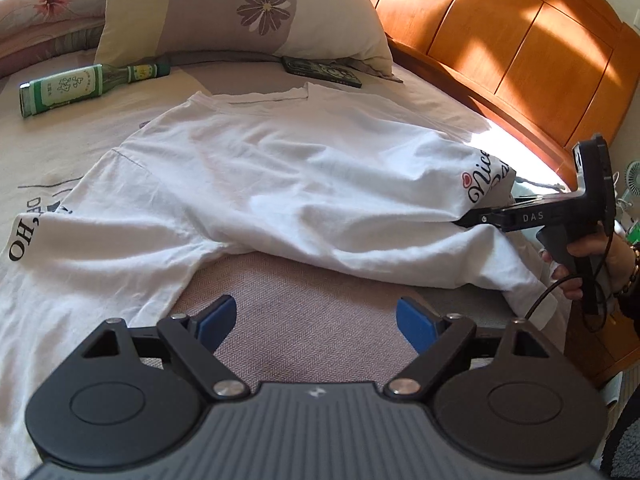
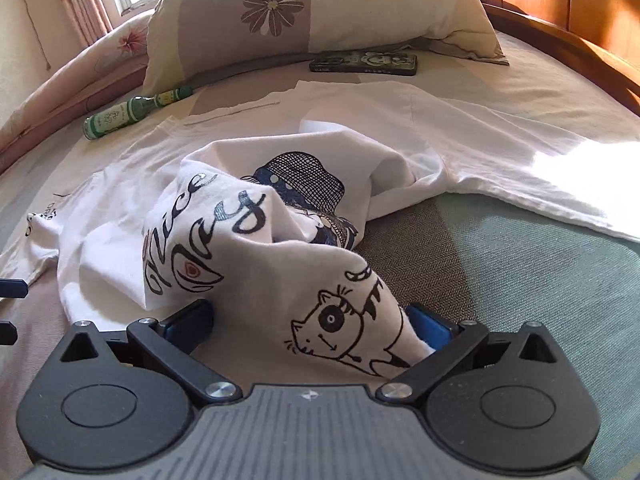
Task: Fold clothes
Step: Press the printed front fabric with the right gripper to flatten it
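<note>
Bedsheet (image 1: 312, 320) bears white T-shirt (image 1: 280, 184); both grippers' jaws spread.

Left gripper (image 1: 316, 326) and right gripper (image 2: 310, 334): jaws spread wide.

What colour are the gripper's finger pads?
Blue pads, clearest in the left wrist view.

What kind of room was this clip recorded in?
Most likely a home bedroom: the white T-shirt lies on a made bed with a floral pillow and a wooden headboard behind. A green bottle also lies on the bedcover.
</note>
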{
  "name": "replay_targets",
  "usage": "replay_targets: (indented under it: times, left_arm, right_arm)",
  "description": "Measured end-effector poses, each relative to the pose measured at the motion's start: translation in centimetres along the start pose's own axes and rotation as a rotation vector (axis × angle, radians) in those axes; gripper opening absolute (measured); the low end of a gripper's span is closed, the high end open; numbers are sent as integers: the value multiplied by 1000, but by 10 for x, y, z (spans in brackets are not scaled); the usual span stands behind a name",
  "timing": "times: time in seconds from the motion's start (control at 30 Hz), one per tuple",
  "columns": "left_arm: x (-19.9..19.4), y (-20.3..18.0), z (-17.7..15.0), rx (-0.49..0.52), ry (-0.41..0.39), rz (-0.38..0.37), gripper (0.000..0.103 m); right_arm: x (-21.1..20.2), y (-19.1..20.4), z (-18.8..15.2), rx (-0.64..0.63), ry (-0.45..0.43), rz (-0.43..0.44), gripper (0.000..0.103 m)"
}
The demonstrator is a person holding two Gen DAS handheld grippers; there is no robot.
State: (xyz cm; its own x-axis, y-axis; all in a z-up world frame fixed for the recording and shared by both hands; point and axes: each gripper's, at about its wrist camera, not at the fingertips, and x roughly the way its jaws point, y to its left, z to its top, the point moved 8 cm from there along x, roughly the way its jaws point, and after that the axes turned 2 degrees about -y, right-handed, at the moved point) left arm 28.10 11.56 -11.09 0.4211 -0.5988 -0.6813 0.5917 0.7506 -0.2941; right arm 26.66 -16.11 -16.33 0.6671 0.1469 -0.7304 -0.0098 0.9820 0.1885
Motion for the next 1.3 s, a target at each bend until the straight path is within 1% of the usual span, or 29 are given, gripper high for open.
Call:
replay_targets:
  times: [0.03, 0.07, 0.13, 0.17, 0.2, 0.27, 0.33, 0.43, 0.53, 0.57, 0.63, 0.67, 0.7, 0.77, 0.8, 0.9, 0.97, 1.03, 1.1, 1.2, 1.3]
  left_arm:
    - [0, 2, 1, -24, 2, -18, 87]
    - [-2, 3, 3, -46, -16, -25, 87]
    - [-8, 4, 12, -94, -81, -33, 87]
    - [-11, 5, 15, -120, -94, -24, 87]
    - [-13, 4, 18, -140, -89, -15, 87]
    - [-18, 1, 22, -152, -58, 13, 87]
    - [-21, -4, 23, -171, 4, 32, 87]
    - [-28, -11, 24, -187, 112, 42, 87]
    - [-39, -15, 36, -197, 174, 54, 87]
    - [-43, -15, 42, -199, 183, 56, 87]
    - [-49, -10, 56, -190, 174, 101, 87]
    - [-50, -5, 65, -182, 172, 136, 87]
    - [-50, -1, 73, -177, 171, 168, 87]
    - [-49, 3, 87, -197, 168, 202, 87]
    - [-48, 4, 94, -210, 169, 216, 87]
    - [-39, -6, 112, -264, 186, 202, 87]
    - [-31, -20, 122, -278, 202, 184, 87]
    - [-20, -35, 129, -275, 224, 179, 87]
    - [-6, -52, 136, -254, 244, 171, 87]
    - [19, -78, 140, -203, 277, 151, 87]
    - [47, -103, 138, -139, 324, 131, 87]
  right_arm:
    - [1, 1, 1, -3, 19, -15, 103]
    - [1, 1, 3, 6, 44, -23, 103]
    - [1, 1, 6, 27, 98, -32, 103]
    - [0, 3, 7, 44, 130, -21, 103]
    - [-1, 6, 8, 61, 159, -11, 103]
    - [-9, 16, 11, 99, 197, 11, 100]
    - [-20, 29, 15, 133, 222, 33, 99]
    - [-39, 52, 28, 174, 224, 83, 99]
    - [-51, 75, 39, 191, 208, 126, 99]
    - [-55, 82, 42, 196, 202, 141, 100]
    - [-57, 95, 46, 209, 199, 181, 100]
    - [-58, 102, 47, 216, 203, 207, 100]
    - [-58, 109, 48, 222, 209, 236, 100]
    - [-56, 123, 46, 223, 242, 314, 100]
    - [-54, 132, 46, 212, 261, 353, 100]
    - [-44, 147, 42, 160, 312, 430, 100]
    - [-35, 142, 38, 192, 348, 459, 101]
    - [-29, 132, 31, 244, 407, 483, 100]
    - [-39, 123, 31, 246, 428, 524, 100]
    - [-67, 108, 38, 168, 403, 566, 100]
    - [-90, 86, 36, 139, 398, 551, 100]
